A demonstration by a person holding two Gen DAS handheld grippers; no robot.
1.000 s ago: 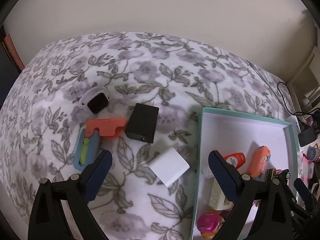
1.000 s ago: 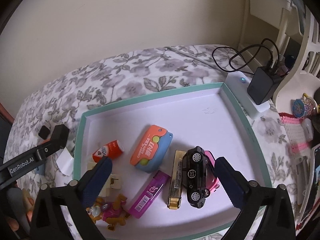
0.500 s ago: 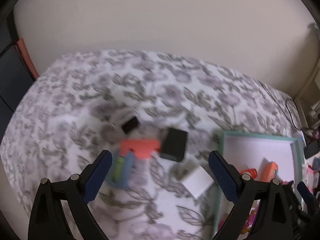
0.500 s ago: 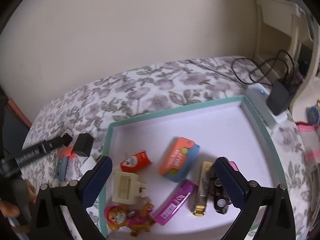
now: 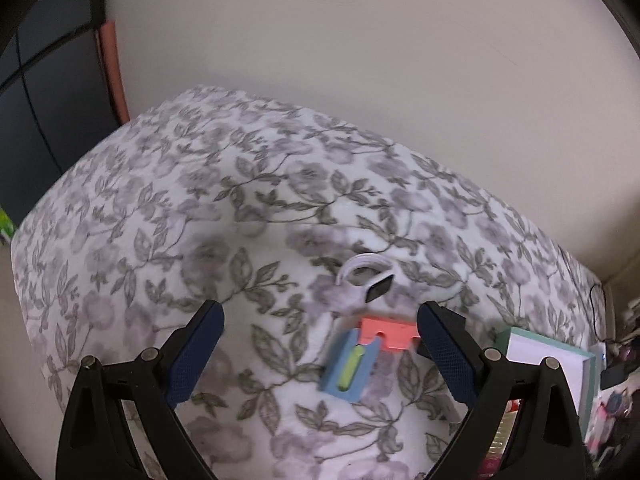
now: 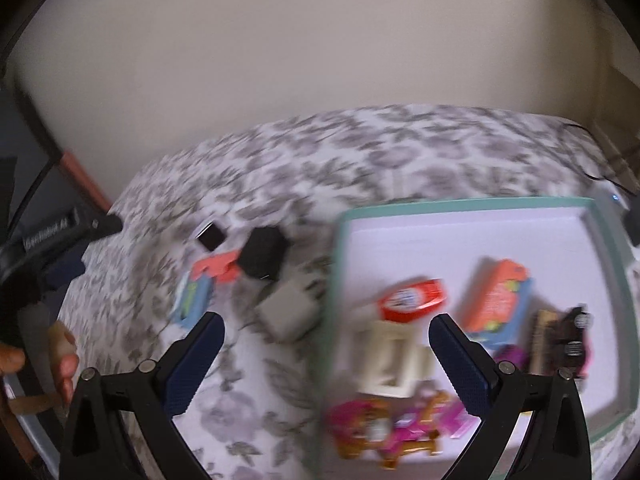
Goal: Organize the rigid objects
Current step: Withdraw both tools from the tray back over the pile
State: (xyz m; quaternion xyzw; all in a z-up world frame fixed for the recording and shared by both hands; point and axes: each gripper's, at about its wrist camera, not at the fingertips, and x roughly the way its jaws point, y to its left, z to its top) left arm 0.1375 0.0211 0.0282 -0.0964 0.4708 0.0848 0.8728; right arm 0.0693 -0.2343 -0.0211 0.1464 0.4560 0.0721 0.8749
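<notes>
On the floral bedspread point(image 5: 224, 216) lie a white-strapped smartwatch point(image 5: 370, 282), an orange block point(image 5: 386, 334) and a blue case with a green strip point(image 5: 351, 364). My left gripper point(image 5: 320, 352) hangs open above them, holding nothing. In the right wrist view the same group shows blurred: watch point(image 6: 210, 236), orange block point(image 6: 214, 270), black box point(image 6: 264, 252), white charger point(image 6: 286, 306). The teal-rimmed tray point(image 6: 472, 202) holds a red-white tube point(image 6: 412, 300), an orange-blue case point(image 6: 502, 298), a cream block point(image 6: 390, 356), a toy car point(image 6: 570, 332) and a figurine point(image 6: 384, 432). My right gripper point(image 6: 326, 360) is open over the tray's left edge.
A beige wall stands behind the bed. Dark furniture point(image 5: 44, 92) sits at the far left. The left gripper's body point(image 6: 52, 236) and a hand point(image 6: 60, 356) show at the left of the right wrist view. A cable and charger point(image 6: 616, 196) lie beyond the tray.
Both grippers have pulled back and swung left. The loose items now sit lower and further right in the left wrist view; the tray has slid to the right in the right wrist view.
</notes>
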